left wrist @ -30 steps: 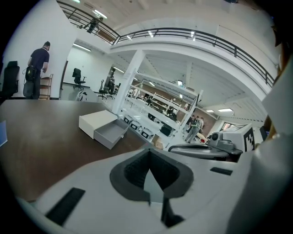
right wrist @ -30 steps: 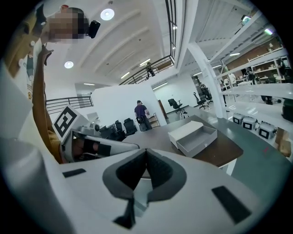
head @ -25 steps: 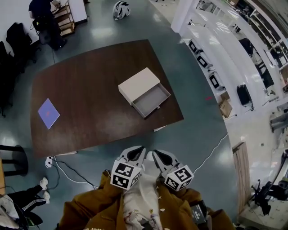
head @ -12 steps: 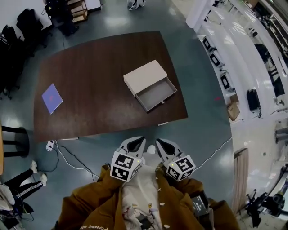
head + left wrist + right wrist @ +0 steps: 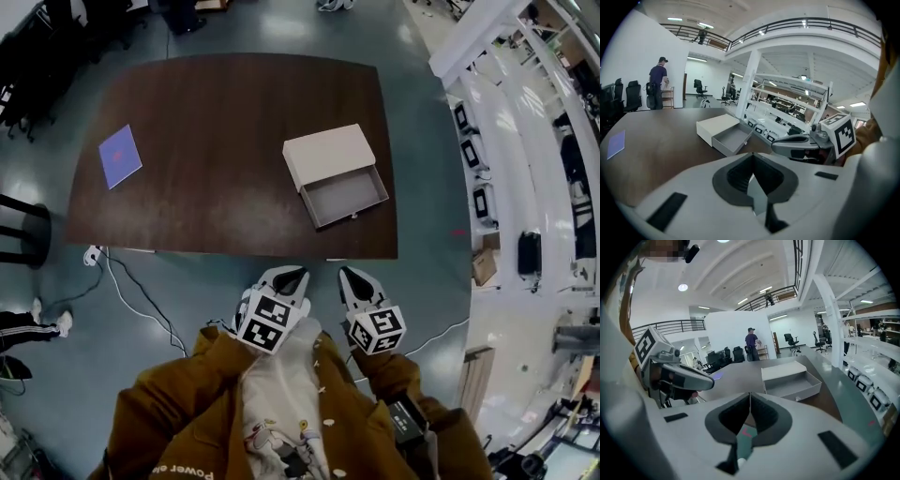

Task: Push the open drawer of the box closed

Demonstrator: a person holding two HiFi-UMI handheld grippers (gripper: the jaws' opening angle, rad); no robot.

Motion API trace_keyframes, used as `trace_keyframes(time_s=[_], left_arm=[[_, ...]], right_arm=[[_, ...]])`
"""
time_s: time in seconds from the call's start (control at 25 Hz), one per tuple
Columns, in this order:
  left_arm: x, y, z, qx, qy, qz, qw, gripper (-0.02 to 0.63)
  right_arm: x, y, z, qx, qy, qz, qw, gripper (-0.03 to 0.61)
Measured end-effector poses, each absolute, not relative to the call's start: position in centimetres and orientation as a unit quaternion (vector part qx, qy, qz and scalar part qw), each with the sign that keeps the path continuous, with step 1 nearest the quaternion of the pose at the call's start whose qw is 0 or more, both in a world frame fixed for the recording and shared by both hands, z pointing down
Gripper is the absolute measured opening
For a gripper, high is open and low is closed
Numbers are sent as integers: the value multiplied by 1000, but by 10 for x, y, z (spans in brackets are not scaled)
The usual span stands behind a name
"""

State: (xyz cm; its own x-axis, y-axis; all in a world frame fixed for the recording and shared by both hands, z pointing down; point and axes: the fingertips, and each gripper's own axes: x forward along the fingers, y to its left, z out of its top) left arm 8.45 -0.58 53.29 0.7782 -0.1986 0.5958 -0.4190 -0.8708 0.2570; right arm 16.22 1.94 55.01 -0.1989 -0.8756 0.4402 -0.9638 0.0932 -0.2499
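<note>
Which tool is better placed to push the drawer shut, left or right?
Right, probably. The open drawer faces the near edge of the table, almost straight ahead of the right tool; the left tool sits off to the drawer's left. Both are shut, empty and short of the table.

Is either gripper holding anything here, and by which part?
Nothing is held: the left gripper and right gripper are both shut and empty, well short of the box.
</note>
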Motion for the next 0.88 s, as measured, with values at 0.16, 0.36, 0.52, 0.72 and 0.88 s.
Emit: trace_keyframes(time_s=[0.16,0.36,0.52,0.72,0.88], left_arm=[[96,-16,557,916,-176,299,204,6],[97,-30,571,910,-195,299,209,6],[96,-37,586,904,-205,307,214,6],[105,-41,592,905,-199,309,215,6],[111,-43,595,904,-198,312,216,6]], right_arm=[[177,6,566,623,-732,252,107,6],[192,-10,589,624,-727,260,117,7],[207,-21,611,622,-724,274,120,8],[226,-41,634,611,-725,284,140,16],[237,-62,651,609,-724,281,161,106]])
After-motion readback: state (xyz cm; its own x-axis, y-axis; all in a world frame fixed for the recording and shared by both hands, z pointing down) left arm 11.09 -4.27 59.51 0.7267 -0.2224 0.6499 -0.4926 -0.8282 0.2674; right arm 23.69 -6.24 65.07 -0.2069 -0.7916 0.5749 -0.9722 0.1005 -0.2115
